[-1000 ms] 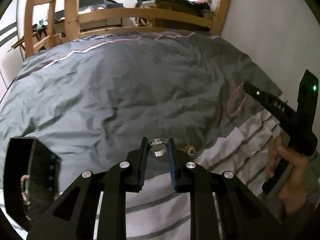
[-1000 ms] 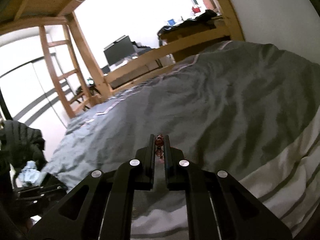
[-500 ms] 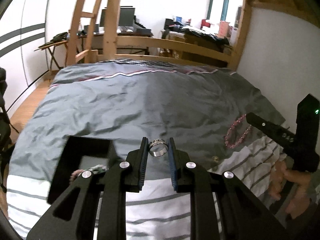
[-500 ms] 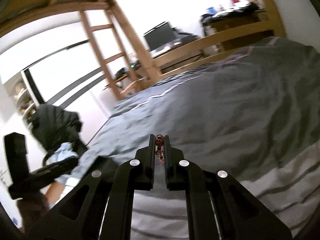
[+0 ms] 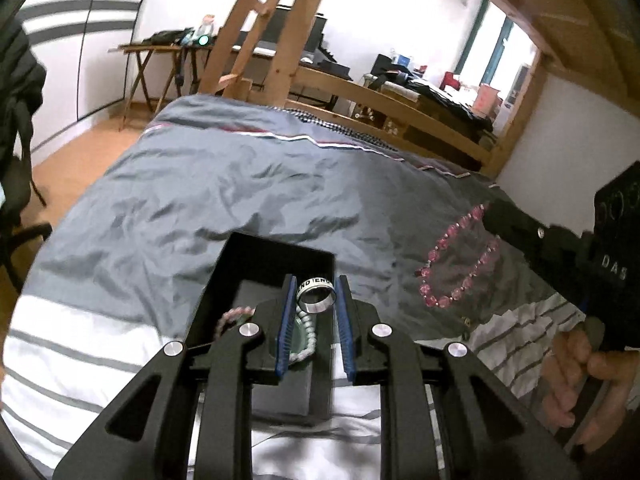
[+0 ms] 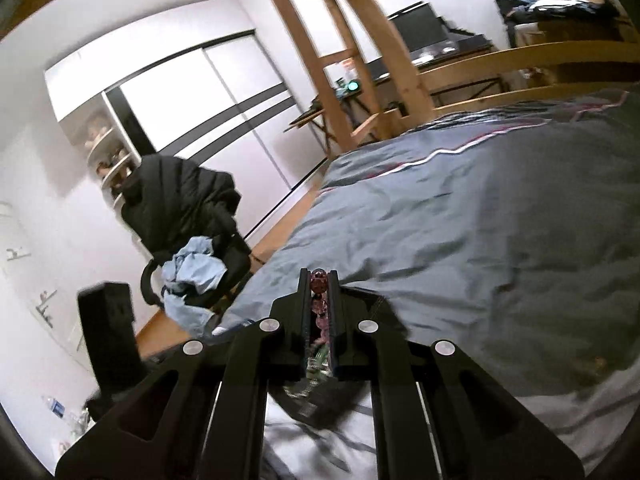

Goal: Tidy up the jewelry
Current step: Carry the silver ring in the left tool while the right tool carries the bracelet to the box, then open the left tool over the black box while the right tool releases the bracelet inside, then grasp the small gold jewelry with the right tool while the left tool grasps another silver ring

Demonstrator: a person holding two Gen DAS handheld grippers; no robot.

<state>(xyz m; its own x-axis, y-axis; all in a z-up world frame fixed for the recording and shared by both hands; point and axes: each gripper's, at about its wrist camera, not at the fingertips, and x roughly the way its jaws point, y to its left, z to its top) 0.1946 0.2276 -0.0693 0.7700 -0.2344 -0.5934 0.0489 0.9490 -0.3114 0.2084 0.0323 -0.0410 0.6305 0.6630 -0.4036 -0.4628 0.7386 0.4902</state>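
Observation:
My left gripper (image 5: 314, 284) is shut on a silver ring (image 5: 315, 296) and holds it above an open black jewelry box (image 5: 276, 260) on the bed. In the box lie a pale green bead bracelet (image 5: 306, 336) and a pink bead bracelet (image 5: 232, 318). My right gripper (image 6: 319, 276) is shut on a pink bead bracelet (image 6: 319, 282); in the left wrist view that bracelet (image 5: 460, 264) hangs as a loop from the right gripper's tip at the right. The black box (image 6: 320, 392) shows below the right fingers.
The grey duvet (image 5: 240, 200) covers the bed, with a white striped sheet (image 5: 80, 360) at the near end. A small gold piece (image 5: 465, 322) lies on the duvet's edge. A chair with a black coat (image 6: 180, 216) stands left of the bed. A wooden ladder (image 5: 272, 32) and rail stand at the far end.
Both grippers have swung left toward the black box. The left gripper with the ring now hangs over the box; the right gripper has lifted the pink bracelet off the duvet.

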